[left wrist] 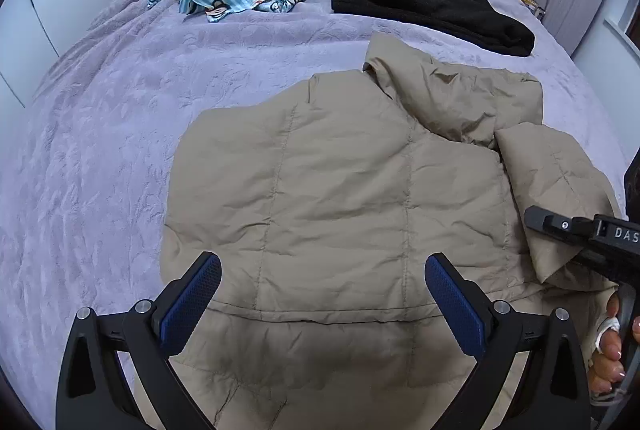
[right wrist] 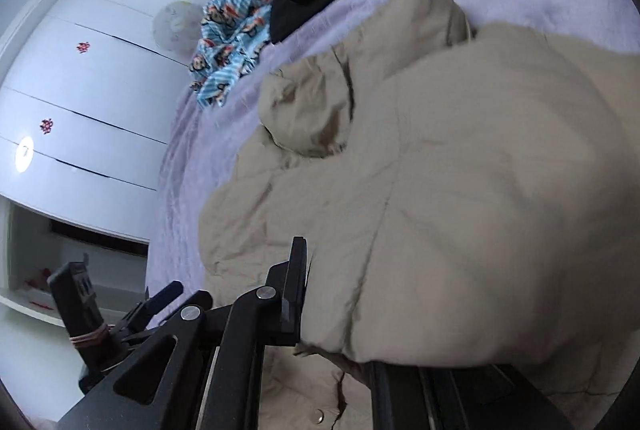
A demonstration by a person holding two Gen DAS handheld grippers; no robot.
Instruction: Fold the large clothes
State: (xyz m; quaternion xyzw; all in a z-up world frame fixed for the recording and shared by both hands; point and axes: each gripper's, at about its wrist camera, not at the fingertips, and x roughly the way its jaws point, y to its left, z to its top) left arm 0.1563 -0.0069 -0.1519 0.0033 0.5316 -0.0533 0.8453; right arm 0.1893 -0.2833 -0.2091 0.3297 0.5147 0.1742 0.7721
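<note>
Beige puffer jacket (left wrist: 340, 181) lies mid-frame on purple bed (left wrist: 100, 149). Left claw (left wrist: 322, 294) spread wide, empty, above the hem. Right claw (right wrist: 304, 294) pinched on jacket fabric, lower centre of its view.

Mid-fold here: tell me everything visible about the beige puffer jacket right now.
The beige puffer jacket lies on the lilac bedspread, its quilted back panel facing up, stitched into padded blocks, the fabric a wrinkled, matte shell. The collar points toward the black garment. One sleeve is folded over on the right gripper's side. That gripper is shut on a lifted fold of the jacket; the left gripper hovers open over the hem. A snap button shows near the front edge.
</note>
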